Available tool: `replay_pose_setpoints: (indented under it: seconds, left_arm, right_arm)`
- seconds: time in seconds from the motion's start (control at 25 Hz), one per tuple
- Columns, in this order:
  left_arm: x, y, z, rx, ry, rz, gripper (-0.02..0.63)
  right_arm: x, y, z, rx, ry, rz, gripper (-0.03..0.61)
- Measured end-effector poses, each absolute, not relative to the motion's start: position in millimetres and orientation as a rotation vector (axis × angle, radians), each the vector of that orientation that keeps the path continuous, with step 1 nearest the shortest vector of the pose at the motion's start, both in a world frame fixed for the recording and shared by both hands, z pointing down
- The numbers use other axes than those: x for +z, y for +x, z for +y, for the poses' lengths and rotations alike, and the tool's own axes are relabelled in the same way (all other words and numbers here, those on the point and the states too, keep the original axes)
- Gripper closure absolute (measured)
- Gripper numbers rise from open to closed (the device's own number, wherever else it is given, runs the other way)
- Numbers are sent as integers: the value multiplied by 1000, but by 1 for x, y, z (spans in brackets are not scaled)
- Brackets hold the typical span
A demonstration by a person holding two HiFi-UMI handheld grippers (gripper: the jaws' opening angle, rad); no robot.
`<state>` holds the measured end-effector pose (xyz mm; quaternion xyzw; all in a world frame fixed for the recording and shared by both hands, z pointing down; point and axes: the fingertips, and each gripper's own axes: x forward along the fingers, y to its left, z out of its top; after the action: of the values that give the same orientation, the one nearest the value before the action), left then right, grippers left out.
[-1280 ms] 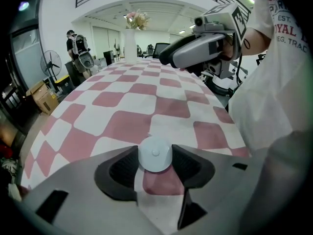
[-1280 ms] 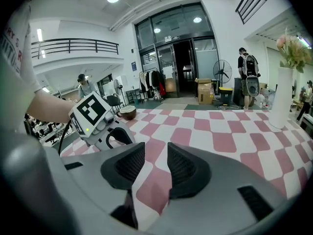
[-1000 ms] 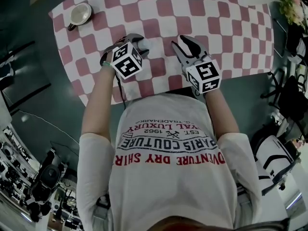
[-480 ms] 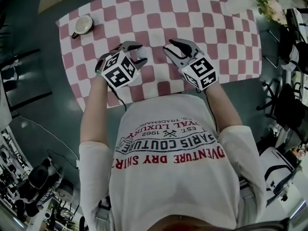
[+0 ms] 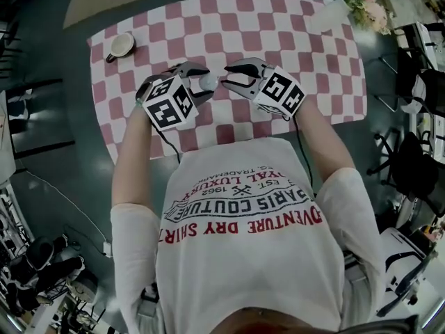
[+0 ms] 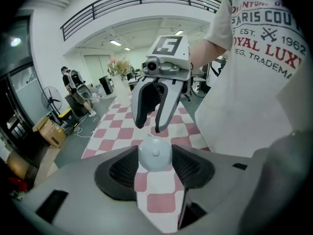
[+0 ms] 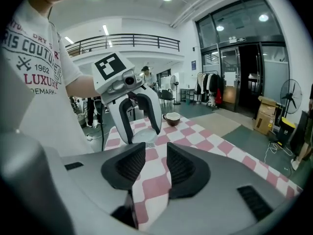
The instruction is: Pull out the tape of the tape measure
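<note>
The tape measure is a small white round case, held above the red-and-white chequered table. My left gripper is shut on it; in the left gripper view the case sits squeezed between the two dark pads. My right gripper hangs just to its right, jaws pointing at the case from close by. In the left gripper view the right gripper hovers just beyond the case. Through the right gripper I see only tablecloth in the gap, so it is open, with the case ahead.
A cup on a saucer stands near the table's far left corner. A vase of flowers sits at the far right corner. Chairs stand on the floor right of the table. Cardboard boxes lie on the floor.
Both grippers have lifted off the table and drawn closer together. The right gripper has rolled, so its jaws now point leftward at the case held in the left gripper.
</note>
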<state>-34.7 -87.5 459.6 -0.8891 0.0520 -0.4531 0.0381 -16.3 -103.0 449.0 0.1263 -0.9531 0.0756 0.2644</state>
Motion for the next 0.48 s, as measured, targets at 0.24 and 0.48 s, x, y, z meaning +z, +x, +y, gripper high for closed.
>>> replay_pose_setpoints:
  seconds: [0.24, 0.48]
  left_arm:
    - [456, -25, -77, -1384, -2673, 78, 382]
    - [456, -22, -69, -1378, -2652, 11, 382]
  right_arm:
    - [453, -16, -89, 161, 179, -2541, 428]
    - [454, -16, -75, 128, 44, -2539, 497]
